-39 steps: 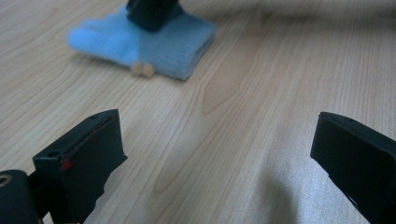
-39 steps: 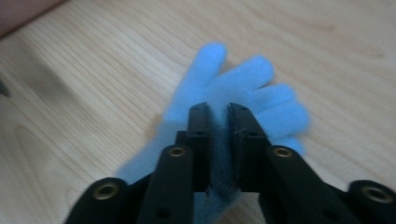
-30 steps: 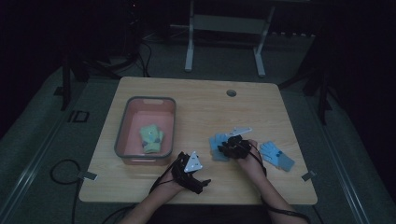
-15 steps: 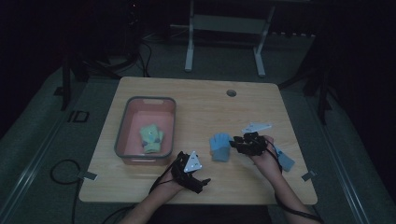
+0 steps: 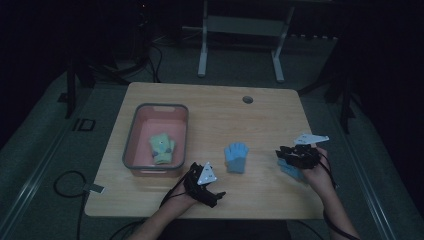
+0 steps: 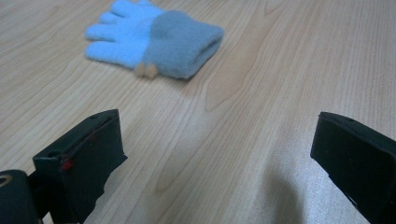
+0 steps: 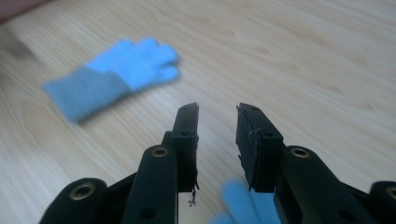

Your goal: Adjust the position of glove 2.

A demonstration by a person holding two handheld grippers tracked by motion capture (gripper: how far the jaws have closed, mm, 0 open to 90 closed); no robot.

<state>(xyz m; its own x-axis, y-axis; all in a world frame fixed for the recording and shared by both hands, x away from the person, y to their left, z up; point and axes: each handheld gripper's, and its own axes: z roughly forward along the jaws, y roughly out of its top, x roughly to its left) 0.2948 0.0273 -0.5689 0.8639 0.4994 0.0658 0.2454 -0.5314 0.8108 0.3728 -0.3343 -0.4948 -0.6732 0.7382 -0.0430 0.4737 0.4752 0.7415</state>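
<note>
A light blue glove (image 5: 236,157) lies flat on the wooden table (image 5: 210,110) near its middle. It also lies ahead of the jaws in the left gripper view (image 6: 154,39) and the right gripper view (image 7: 112,77). My right gripper (image 5: 282,154) hovers at the table's right side, just above a second blue glove (image 5: 291,171), whose fingers peek out under the jaws (image 7: 238,200). The right gripper (image 7: 217,109) is open by a narrow gap, with nothing in it. My left gripper (image 5: 209,186) rests near the front edge, its jaws (image 6: 217,126) spread wide and empty.
A pink bin (image 5: 134,131) with a grey rim stands at the left of the table and holds a pale green glove (image 5: 162,148). A round cable hole (image 5: 247,99) sits near the far edge. A metal stand (image 5: 240,30) is behind the table.
The right gripper has moved to the right and slightly up, away from the middle blue glove to above the second one. The middle glove and the left gripper stayed put.
</note>
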